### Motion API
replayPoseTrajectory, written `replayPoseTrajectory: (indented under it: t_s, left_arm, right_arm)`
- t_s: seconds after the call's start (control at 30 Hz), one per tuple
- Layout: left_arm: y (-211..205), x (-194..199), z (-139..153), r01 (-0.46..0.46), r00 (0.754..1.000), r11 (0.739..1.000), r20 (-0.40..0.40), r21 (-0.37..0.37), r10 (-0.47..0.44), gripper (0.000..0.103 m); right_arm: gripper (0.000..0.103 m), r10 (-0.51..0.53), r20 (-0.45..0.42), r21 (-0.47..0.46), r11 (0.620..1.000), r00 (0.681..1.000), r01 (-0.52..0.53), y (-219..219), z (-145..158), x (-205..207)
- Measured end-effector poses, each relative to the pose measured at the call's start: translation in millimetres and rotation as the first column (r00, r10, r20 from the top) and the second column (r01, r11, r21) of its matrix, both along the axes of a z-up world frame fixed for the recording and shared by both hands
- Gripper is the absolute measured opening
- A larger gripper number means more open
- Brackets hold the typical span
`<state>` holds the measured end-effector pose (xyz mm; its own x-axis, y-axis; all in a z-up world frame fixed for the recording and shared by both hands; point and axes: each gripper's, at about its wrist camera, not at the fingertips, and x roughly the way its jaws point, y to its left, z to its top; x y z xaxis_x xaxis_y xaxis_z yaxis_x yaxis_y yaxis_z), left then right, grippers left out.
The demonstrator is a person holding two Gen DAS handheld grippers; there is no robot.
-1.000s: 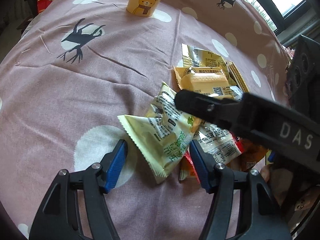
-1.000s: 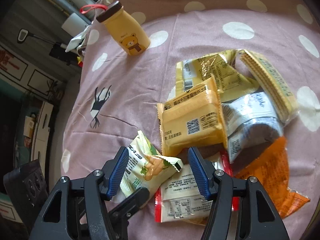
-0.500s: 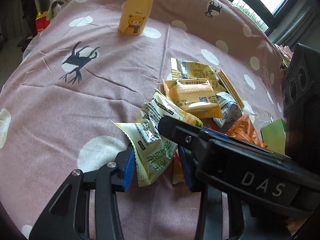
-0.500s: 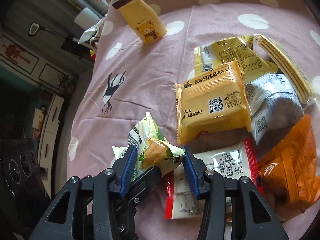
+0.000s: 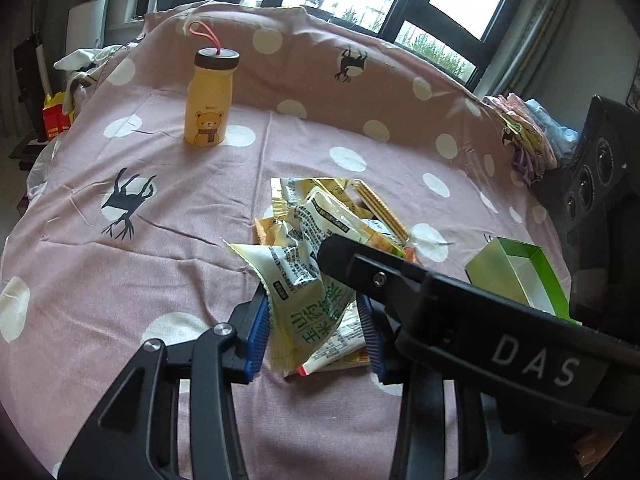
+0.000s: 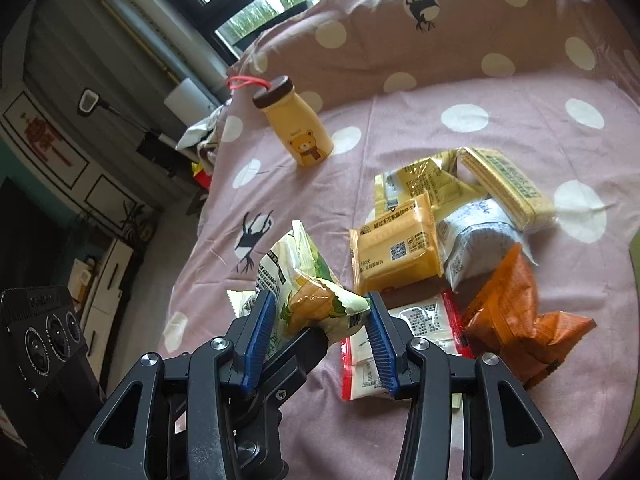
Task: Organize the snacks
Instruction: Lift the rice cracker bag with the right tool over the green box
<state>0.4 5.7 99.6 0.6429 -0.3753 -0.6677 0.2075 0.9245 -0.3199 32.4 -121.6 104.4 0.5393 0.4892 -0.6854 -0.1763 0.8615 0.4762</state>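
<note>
Both the left tongs and the right tongs are clamped on the pale green snack packet, held up just left of the snack pile on the pink spotted cloth, with the green box to the right.

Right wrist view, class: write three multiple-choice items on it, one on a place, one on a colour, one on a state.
1. The bear bottle stands: A on the windowsill B on the cloth, apart from the snack pile C inside a gripper
2. The pads are: A red B blue C white
3. The green-white packet is: A flat on the cloth B under the pile C raised between the right gripper pads

B, it stands alone; B, both show blue; C, it hangs clear of the cloth.
</note>
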Motion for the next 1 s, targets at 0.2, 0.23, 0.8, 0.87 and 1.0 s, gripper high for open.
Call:
replayPoseTrajectory:
  t_s: [0.2, 0.23, 0.8, 0.87, 1.0]
  left_arm:
    - [-18.0, -8.4, 5.6, 0.062, 0.997, 0.998, 0.035, 0.011, -0.063, 0.04]
    - [-19.3, -8.8, 7.1, 0.061, 0.997, 0.998, 0.04, 0.005, -0.061, 0.04]
    - [-97.5, -29.7, 49.0, 0.198, 0.956, 0.98, 0.214, 0.025, -0.199, 0.04]
    - [-110.5, -29.4, 51.6, 0.22, 0.95, 0.975, 0.219, 0.036, -0.223, 0.04]
    - [-135.7, -31.8, 55.9, 0.263, 0.934, 0.963, 0.232, 0.065, -0.27, 0.04]
  right_arm:
    - [0.049, -0.091, 0.055, -0.015, 0.996, 0.994, 0.092, -17.2, 9.0, -23.2]
    - [0.049, -0.096, 0.053, -0.015, 0.995, 0.994, 0.096, -20.0, 9.8, -24.1]
    - [0.049, -0.22, 0.178, -0.006, 0.974, 0.959, 0.224, -87.9, 51.6, -59.2]
    - [0.049, -0.247, 0.186, 0.003, 0.968, 0.951, 0.25, -99.5, 54.6, -63.8]
    - [0.049, -0.309, 0.177, 0.041, 0.951, 0.935, 0.306, -125.2, 55.3, -71.1]
